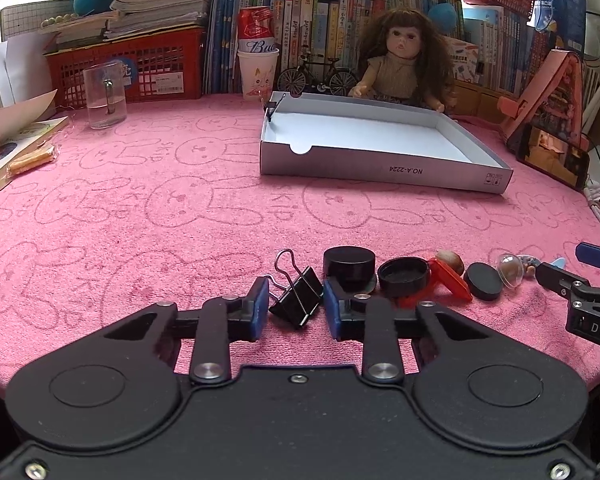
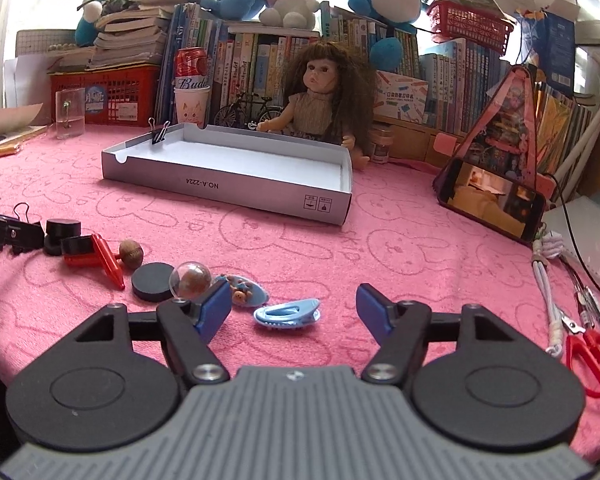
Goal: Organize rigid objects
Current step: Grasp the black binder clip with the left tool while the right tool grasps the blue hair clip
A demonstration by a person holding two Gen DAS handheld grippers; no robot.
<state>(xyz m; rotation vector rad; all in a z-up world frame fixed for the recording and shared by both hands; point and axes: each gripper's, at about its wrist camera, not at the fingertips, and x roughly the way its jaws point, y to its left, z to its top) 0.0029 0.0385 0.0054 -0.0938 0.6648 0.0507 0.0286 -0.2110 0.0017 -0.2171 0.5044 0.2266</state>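
Note:
A black binder clip [image 1: 296, 296] lies on the pink cloth between the fingers of my open left gripper [image 1: 295, 306], which do not press it. To its right lie a black lid [image 1: 349, 266], a black cap [image 1: 404, 278], a red piece [image 1: 448, 282], a nut [image 1: 450, 260], a black disc [image 1: 484, 281] and a clear dome [image 1: 510, 270]. My right gripper [image 2: 292, 308] is open around a light blue hair clip [image 2: 287, 313]. The disc [image 2: 151, 281] and dome [image 2: 190, 279] sit left of it. A grey box [image 2: 228, 188] with a small clip [image 2: 159, 133] on its rim stands farther back.
A doll [image 2: 324, 96], books, a red basket [image 1: 128, 68], a glass [image 1: 105, 94] and a paper cup [image 1: 258, 74] line the back. A phone [image 2: 492, 200] leans at the right. Red scissors [image 2: 592, 356] and a white cable [image 2: 548, 292] lie at the right edge.

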